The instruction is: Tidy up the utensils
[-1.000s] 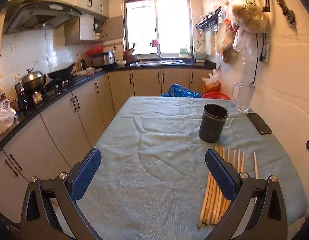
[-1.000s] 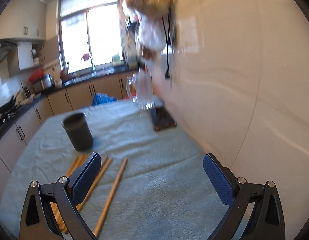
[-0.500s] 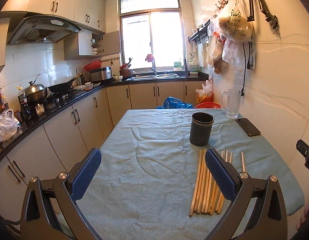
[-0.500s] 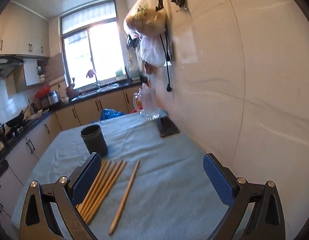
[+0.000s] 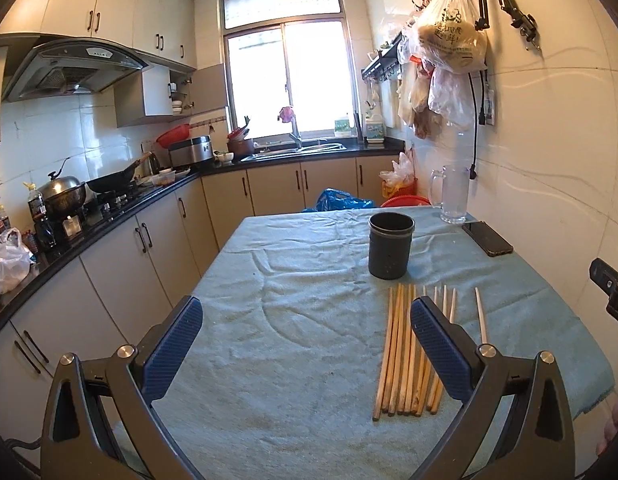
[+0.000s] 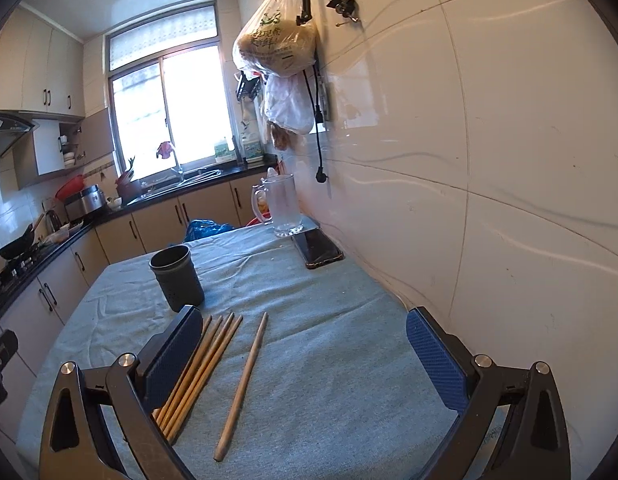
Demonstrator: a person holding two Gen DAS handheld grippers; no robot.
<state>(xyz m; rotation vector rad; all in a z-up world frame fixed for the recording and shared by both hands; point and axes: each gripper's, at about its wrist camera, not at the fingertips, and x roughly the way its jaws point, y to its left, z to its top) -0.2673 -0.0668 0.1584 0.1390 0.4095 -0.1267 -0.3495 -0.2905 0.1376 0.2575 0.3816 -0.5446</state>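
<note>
Left wrist view shows the left gripper [image 5: 305,344] wide apart and empty above the cloth [image 5: 293,320], chopsticks [image 5: 405,352] lying bundled just before the upright dark cup [image 5: 390,246], one chopstick [image 6: 241,380] apart, while the right gripper [image 6: 301,354] also gapes empty

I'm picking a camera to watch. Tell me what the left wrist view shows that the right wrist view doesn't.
Left wrist only: the full bundle of chopsticks uncovered, plus the steel pot on the stove. Right wrist only: the lone chopstick shown whole, and the wall close up. Both: the dark holder cup, glass mug, phone, and open, empty tongs.
</note>
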